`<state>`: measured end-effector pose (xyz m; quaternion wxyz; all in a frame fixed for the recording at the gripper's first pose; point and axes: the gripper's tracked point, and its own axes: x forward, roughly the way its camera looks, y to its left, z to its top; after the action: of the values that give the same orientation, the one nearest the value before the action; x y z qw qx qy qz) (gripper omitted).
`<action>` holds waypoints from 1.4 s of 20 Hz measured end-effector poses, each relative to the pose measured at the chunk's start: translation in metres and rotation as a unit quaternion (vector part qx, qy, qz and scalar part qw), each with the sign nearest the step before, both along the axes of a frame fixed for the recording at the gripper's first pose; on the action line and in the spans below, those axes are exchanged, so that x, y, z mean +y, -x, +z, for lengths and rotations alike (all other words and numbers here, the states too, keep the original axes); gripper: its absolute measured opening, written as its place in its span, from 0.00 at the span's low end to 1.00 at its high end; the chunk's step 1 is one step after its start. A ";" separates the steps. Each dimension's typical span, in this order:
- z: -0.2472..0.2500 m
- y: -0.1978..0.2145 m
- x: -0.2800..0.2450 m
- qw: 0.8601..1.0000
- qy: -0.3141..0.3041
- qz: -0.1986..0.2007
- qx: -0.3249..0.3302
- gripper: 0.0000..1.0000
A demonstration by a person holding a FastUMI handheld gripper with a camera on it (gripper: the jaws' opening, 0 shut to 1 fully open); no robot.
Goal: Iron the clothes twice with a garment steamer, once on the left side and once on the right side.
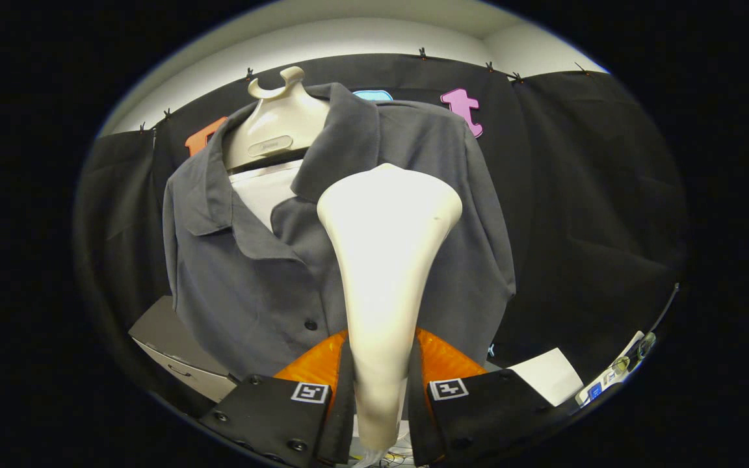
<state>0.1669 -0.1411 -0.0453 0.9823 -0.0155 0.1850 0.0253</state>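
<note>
A: Black cloth wall (582, 195) behind, pinned along the top with small clips (422, 52); pale ceiling above that.

B: And in front of the cloth?

A: Grey shirt (238, 286) hung on a cream hanger form (277, 123), collar open, white panel (267, 188) showing inside the neckline. One dark button (310, 324) visible low on the placket; no others to be made out.

B: Steamer?

A: Cream garment steamer (384, 260), held upright between the fingers, wide head up against the right half of the shirt front. Covers much of that side. Touching the fabric or just off it, impossible to tell from behind.

B: Gripper?

A: Gripper (381, 390) clamped on the steamer's narrow handle, one finger (322, 383) pressing each flank. Square markers on both finger blocks. Lower end of the handle cut off below, with a tangle of thin wires (394, 458) barely showing.

B: Anything else?

A: Grey box (173, 344) down to the left of the shirt hem, partly hidden by it. White sheet (547, 374) to the right of the fingers. Further right, some small things (615, 374) at the rim, too squeezed and blurred to name.
</note>
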 end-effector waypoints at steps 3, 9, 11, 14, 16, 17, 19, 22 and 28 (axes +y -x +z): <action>-0.016 -0.001 -0.004 1.000 -0.002 0.003 0.015 0.42; -0.051 0.006 -0.009 0.999 -0.005 0.002 0.050 0.43; -0.064 0.009 -0.008 0.998 -0.007 0.003 0.062 0.42; -0.085 0.016 -0.009 0.997 -0.007 0.002 0.081 0.42; -0.099 0.024 -0.014 0.995 -0.007 0.003 0.095 0.43; -0.106 0.024 -0.014 0.995 -0.008 0.003 0.101 0.43; -0.122 0.026 -0.013 0.993 -0.010 0.003 0.114 0.43; -0.144 0.031 -0.017 0.991 -0.017 -0.001 0.132 0.42; -0.196 0.038 -0.038 0.985 -0.030 -0.016 0.169 0.43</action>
<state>0.1294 -0.1787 -0.2409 0.9370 0.0211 0.3481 0.0178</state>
